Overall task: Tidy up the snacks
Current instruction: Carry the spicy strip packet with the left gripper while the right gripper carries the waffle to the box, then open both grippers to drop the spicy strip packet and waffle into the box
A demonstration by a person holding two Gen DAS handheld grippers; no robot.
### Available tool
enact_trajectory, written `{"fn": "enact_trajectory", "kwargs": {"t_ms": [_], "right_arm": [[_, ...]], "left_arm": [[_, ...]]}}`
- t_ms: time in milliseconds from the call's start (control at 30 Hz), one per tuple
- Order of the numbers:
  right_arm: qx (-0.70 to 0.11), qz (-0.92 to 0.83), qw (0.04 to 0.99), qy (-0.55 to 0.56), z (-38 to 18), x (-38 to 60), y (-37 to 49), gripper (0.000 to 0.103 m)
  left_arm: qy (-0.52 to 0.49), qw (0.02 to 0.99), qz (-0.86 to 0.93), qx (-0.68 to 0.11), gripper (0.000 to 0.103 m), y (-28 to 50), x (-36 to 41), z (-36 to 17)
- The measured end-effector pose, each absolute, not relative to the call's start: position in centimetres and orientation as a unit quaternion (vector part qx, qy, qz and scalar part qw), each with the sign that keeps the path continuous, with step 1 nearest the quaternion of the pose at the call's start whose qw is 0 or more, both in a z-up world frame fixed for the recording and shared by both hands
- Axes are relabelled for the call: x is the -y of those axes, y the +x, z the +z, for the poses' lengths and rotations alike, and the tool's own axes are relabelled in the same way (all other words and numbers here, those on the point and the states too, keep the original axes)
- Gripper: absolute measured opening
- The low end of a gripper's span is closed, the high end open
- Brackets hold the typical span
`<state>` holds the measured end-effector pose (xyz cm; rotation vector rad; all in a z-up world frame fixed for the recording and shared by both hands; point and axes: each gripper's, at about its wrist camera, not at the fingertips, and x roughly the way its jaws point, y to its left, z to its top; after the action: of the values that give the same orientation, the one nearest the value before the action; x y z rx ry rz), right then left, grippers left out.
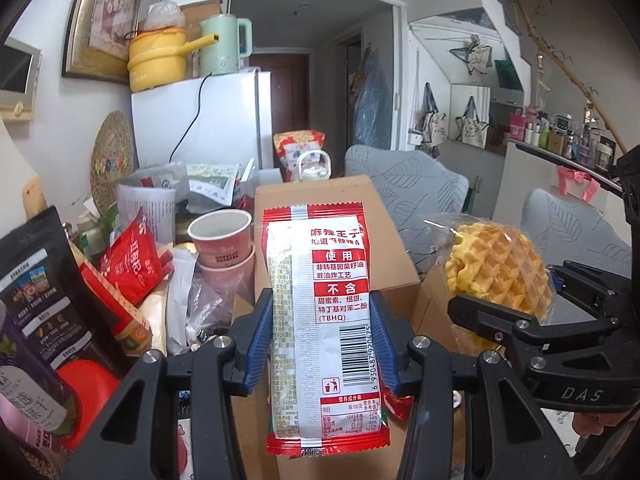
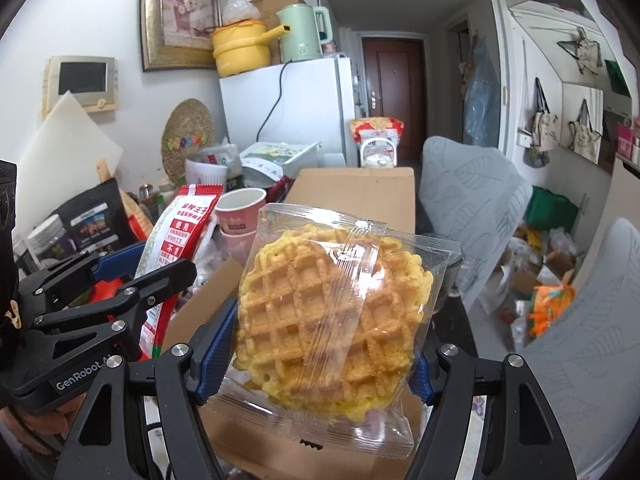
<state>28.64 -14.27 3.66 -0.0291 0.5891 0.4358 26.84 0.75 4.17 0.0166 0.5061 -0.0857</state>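
Snacks fill both my grippers above the open cardboard box (image 1: 320,216); my left gripper (image 1: 322,340) pinches a red spicy-strip packet (image 1: 320,300) upright; my right gripper (image 2: 316,360) clamps a wrapped waffle (image 2: 332,320) at its sides, seemingly ready to drop in.

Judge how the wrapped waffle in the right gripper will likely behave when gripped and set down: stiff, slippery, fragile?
The waffle looks thin, so probably fragile. Its glossy clear wrapper may slip between the right gripper pads. Loose film edges likely flop.
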Motion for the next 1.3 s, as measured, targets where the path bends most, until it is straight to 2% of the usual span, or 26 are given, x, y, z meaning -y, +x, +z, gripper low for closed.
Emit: {"fn": "enact_trajectory", "kwargs": {"t_ms": [700, 1067, 1167, 1300], "right_arm": [[-0.393, 0.202, 0.897, -0.014, -4.1, 13.0, 34.8, 0.072], [-0.406, 0.148, 0.899, -0.065, -5.3, 12.1, 35.4, 0.074], [-0.409, 0.146, 0.898, -0.072, -5.5, 11.9, 35.5, 0.076], [-0.413, 0.143, 0.896, -0.080, -5.6, 11.6, 35.4, 0.085]], "left_arm": [[0.027, 0.935, -0.031, -0.353, 0.045, 32.3, -1.1, -2.9], [0.023, 0.918, -0.018, -0.395, 0.046, 33.6, -1.1, -4.9], [0.035, 0.914, -0.003, -0.404, 0.048, 34.0, -1.0, -5.4], [0.037, 0.912, -0.004, -0.408, 0.052, 34.0, -0.9, -5.5]]}}
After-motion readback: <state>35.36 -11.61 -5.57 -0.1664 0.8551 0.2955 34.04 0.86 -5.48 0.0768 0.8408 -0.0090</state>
